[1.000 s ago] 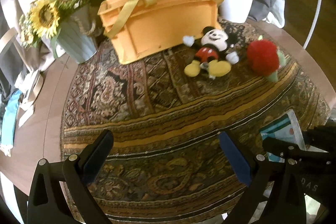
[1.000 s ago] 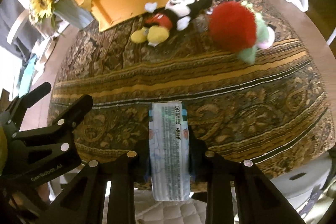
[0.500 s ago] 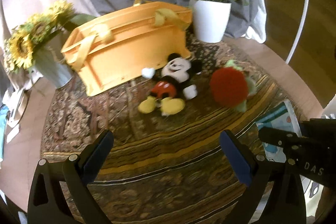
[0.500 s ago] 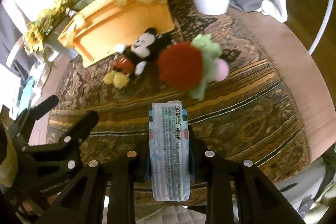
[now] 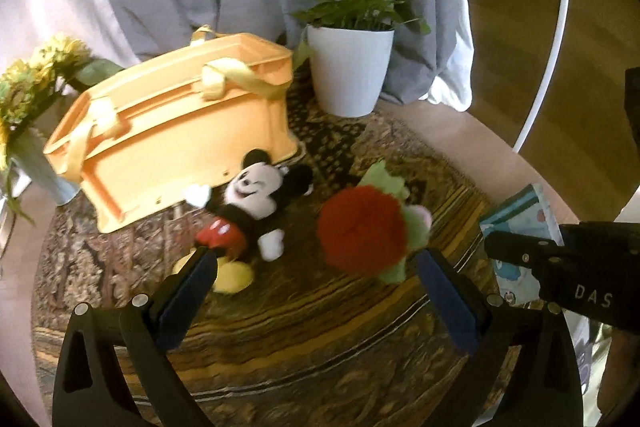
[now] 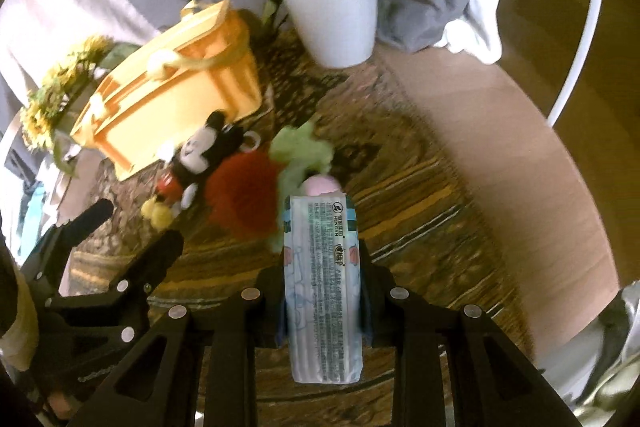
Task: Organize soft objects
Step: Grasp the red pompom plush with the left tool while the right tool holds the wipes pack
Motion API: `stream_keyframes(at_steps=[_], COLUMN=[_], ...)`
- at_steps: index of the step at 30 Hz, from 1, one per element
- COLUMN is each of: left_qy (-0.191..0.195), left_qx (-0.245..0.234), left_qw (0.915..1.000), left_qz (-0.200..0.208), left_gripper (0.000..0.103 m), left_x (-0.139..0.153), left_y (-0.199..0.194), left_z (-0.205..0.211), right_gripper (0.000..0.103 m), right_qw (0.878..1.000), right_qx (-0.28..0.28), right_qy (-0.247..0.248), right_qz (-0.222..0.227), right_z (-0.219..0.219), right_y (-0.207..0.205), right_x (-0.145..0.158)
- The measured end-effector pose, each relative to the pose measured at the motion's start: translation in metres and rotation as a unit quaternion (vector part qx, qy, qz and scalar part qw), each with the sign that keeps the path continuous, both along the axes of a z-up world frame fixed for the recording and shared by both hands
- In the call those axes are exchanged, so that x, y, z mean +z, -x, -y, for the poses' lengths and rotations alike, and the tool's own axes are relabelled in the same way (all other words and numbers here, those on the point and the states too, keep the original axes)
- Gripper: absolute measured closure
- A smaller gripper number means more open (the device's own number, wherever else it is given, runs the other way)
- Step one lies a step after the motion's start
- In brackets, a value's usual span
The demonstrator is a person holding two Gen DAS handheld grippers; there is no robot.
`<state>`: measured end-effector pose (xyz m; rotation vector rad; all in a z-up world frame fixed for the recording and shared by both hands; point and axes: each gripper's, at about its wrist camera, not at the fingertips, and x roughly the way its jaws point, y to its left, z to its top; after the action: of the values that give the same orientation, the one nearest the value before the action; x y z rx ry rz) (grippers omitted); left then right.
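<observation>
the right gripper [image 6: 324, 301] pinches a tissue pack [image 6: 322, 287] at the bottom middle of the frame. the left gripper [image 5: 316, 287] is spread wide with nothing in it. a mouse toy [image 5: 244, 211] and a red fluffy toy [image 5: 364, 229] lie mid-frame beside the orange basket [image 5: 176, 135].

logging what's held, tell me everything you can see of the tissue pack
The tissue pack is a soft, flat plastic-wrapped packet, white and pale blue with printed text and cartoon pictures. It stands on edge, clamped between the fingers of the shut right tool, its length running forward past them. It is held above the patterned cloth; nothing else touches it.
</observation>
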<state>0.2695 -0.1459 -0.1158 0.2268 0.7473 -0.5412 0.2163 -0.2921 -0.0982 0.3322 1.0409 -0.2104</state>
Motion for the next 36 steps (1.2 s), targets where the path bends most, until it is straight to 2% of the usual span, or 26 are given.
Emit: stream_keyframes(at_steps=[7,15,21,23,25,31,36], left_qy=[0.031,0.035,0.038,0.04,0.05,0.058,0.065], left_qx=[0.008,0.027,0.054,0.062,0.066,0.071,0.075], left_qw=[0.9992,0.998,0.9958,0.9941,0.9915,0.9877,0.9869], left_qz=[-0.025,-0.044,-0.063,-0.079,-0.101,-0.127,-0.127], left_gripper=[0.007,0.011,0.019,0.025,0.026,0.042,0.053], left_x=[-0.012,-0.029,-0.048,-0.057,-0.065,-0.081,-0.083], left_y=[-0.019,-0.036,-0.048,-0.052,-0.056,-0.058,-0.059], left_z=[0.025,0.046,0.054,0.055,0.055,0.06,0.062], right_gripper=[0.075,0.075,0.075,0.075,0.075,0.075,0.075], right_qw=[1.0,1.0,1.0,1.0,1.0,0.999,0.999], right_qx=[-0.007,-0.006,0.003,0.01,0.014,0.024,0.031], right_qy=[0.01,0.004,0.004,0.007,0.003,-0.003,-0.01], right_qz=[0.006,-0.006,-0.009,-0.01,-0.013,-0.023,-0.031], right_z=[0.027,0.052,0.061,0.061,0.062,0.064,0.064], right_y=[-0.014,-0.029,-0.043,-0.048,-0.051,-0.057,-0.058], right_x=[-0.005,-0.024,-0.035,-0.039,-0.043,-0.054,-0.06])
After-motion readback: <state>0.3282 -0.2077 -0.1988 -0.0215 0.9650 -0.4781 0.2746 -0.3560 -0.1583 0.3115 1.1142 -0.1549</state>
